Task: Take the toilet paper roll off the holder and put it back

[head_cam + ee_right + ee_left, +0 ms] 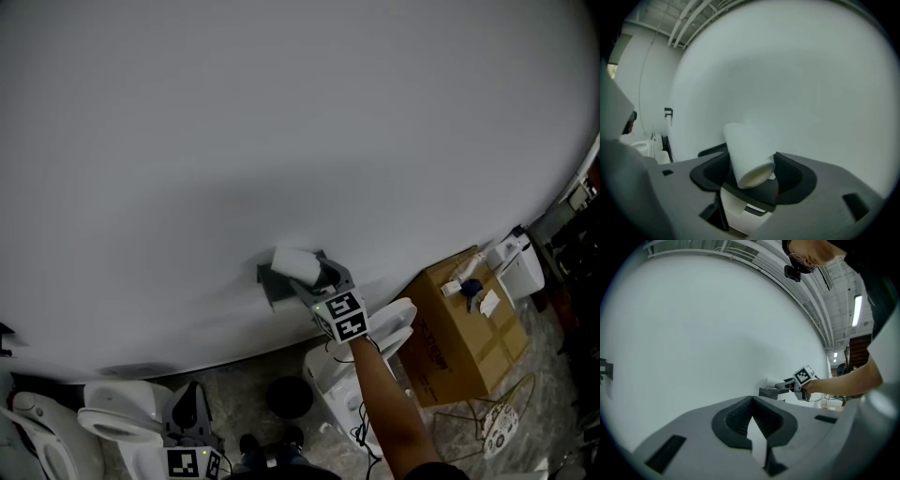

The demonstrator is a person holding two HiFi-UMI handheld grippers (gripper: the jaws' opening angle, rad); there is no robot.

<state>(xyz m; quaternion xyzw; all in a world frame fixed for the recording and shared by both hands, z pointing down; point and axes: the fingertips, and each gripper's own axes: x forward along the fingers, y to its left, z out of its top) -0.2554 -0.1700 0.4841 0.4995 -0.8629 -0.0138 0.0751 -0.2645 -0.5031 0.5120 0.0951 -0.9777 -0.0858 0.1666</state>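
My right gripper (pixel 311 269) is shut on a white toilet paper roll (pixel 292 262), which it holds tilted against the white wall, right at the grey wall holder (pixel 270 281). In the right gripper view the roll (pixel 746 152) sits slanted between the dark pads (pixel 792 176), with one end facing the camera, and a dark part of the holder (pixel 711 151) shows behind it. The left gripper view shows the roll (pixel 771 382) and the right gripper (pixel 785 385) from the side, above the holder (pixel 768 392). My left gripper (pixel 190 398) hangs low at the bottom left, its jaws (pixel 751 401) together on nothing.
White toilets (pixel 117 422) stand along the wall at the bottom left, and another white toilet (pixel 370 352) is under my right arm. A cardboard box (pixel 459 337) with small items on top stands to the right. Cables and a round object lie on the floor near it.
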